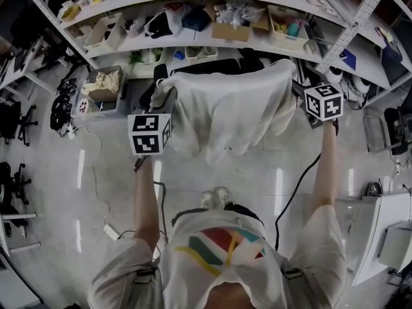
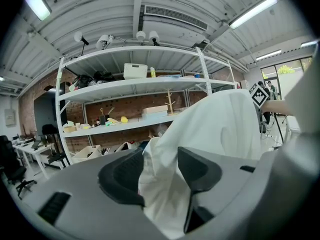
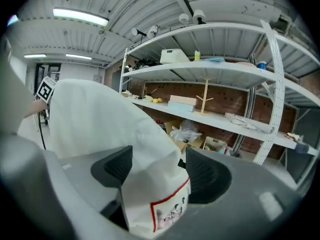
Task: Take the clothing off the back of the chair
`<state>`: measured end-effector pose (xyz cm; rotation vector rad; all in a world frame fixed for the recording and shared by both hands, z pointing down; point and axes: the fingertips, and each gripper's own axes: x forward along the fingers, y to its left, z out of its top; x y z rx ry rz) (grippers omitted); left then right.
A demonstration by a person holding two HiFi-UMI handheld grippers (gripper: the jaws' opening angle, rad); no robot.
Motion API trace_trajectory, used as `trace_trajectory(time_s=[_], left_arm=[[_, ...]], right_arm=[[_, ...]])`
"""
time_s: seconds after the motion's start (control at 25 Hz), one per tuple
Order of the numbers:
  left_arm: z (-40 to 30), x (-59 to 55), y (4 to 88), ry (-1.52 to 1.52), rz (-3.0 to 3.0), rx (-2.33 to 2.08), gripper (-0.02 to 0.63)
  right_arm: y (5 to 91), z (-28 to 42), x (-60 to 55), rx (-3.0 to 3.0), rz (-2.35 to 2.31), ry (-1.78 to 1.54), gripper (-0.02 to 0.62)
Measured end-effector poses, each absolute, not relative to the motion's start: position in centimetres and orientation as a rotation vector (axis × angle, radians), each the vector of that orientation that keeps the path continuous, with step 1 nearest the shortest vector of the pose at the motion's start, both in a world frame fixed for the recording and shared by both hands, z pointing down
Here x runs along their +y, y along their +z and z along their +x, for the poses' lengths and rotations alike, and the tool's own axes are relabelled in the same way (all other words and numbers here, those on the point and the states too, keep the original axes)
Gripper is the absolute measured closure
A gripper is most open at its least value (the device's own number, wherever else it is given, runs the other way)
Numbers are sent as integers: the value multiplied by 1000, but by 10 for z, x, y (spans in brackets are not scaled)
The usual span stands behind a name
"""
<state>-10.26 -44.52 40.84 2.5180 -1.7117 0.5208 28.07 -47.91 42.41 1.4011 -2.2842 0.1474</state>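
Clothing (image 1: pixel 235 111) of white cloth hangs over the back of the chair (image 1: pixel 212 65), at 12 o'clock from the person in the head view, and it falls down toward the pale floor (image 1: pixel 283 172). The shelf (image 1: pixel 212 44) full of boxes and small things stands behind the chair, further at 12 o'clock. The left gripper (image 2: pixel 160 171) is at the 9 o'clock end of the clothing. In the left gripper view its two dark jaws are closed on a bunched fold of the white cloth, and both pads press on it. The right gripper (image 3: pixel 152 169) is at the 3 o'clock end. Its jaws stand wide apart, and a corner of the clothing lies between them without being squeezed. That corner has a patch with a red border (image 3: pixel 167 209), and the print on it is too small to read.
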Motion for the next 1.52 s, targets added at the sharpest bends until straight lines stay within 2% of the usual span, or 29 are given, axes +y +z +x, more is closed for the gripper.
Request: trace_trajectory(time_s=[0.04, 0.16, 0.24, 0.32, 0.4, 0.52, 0.64, 1.52], left_arm=[[-102, -445, 409, 519, 2517, -1708, 385], [-100, -445, 412, 516, 2509, -1680, 388], [-100, -445, 414, 532, 2496, -1664, 422], [-101, -444, 416, 562, 2488, -1666, 485], [-102, -443, 417, 586, 2485, -1675, 522], [-101, -443, 418, 603, 2484, -1684, 563], [-101, -443, 418, 597, 2479, -1689, 572], [-144, -451, 406, 569, 2379, -1862, 586]], right_arm=[[426, 277, -480, -2302, 1379, 171, 275], [429, 266, -480, -2330, 1321, 207, 350], [432, 261, -480, -2324, 1300, 203, 406], [436, 259, -480, -2290, 1298, 180, 473], [442, 258, -480, -2228, 1308, 134, 579], [446, 256, -478, -2191, 1325, 106, 588], [445, 256, -477, -2201, 1364, 112, 588], [422, 261, -441, -2146, 1541, 54, 589]])
